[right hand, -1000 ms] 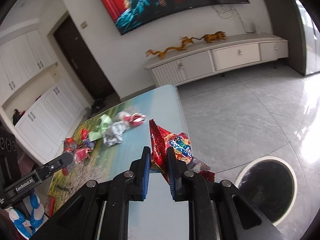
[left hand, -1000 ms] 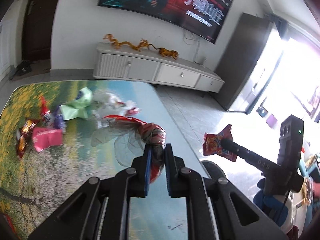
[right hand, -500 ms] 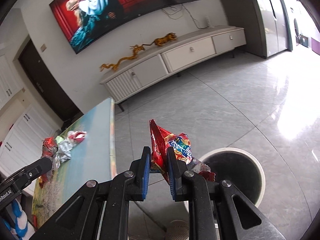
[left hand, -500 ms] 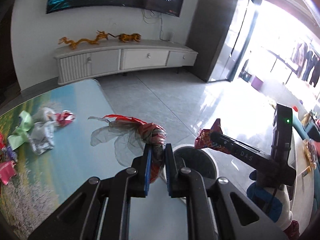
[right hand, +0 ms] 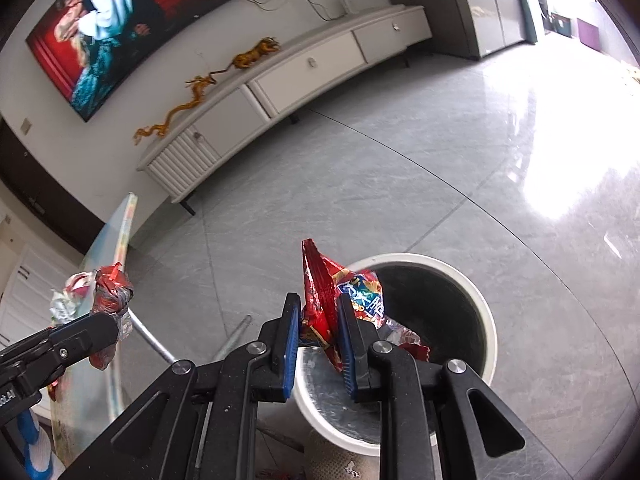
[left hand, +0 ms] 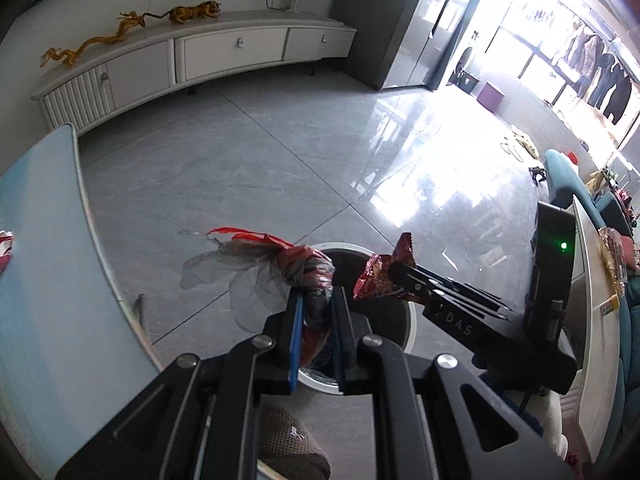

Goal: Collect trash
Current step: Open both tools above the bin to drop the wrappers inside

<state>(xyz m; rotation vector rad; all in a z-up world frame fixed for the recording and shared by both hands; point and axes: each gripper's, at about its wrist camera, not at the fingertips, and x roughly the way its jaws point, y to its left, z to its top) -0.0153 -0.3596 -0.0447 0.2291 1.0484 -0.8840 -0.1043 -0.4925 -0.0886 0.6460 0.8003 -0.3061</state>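
My left gripper (left hand: 316,300) is shut on a crumpled red wrapper with clear film (left hand: 276,264) and holds it over the near rim of the round white trash bin (left hand: 408,320) on the floor. My right gripper (right hand: 318,312) is shut on a red snack bag (right hand: 324,280) and holds it above the bin (right hand: 486,308). In the left wrist view the right gripper (left hand: 394,270) and its snack bag (left hand: 380,276) hang over the bin opening. In the right wrist view the left gripper (right hand: 116,324) with its wrapper (right hand: 112,288) sits at the left, beside the table edge.
The picture-top table (left hand: 44,280) is at the left, with a bit of trash (right hand: 70,296) left on it. A white TV cabinet (left hand: 192,56) stands along the far wall. A teal sofa (left hand: 568,184) and a white side table (left hand: 596,300) are at the right. Grey tiled floor surrounds the bin.
Both grippers have swung away from the table toward the floor. Each now holds its trash over the white bin, which looks larger and closer in both views.
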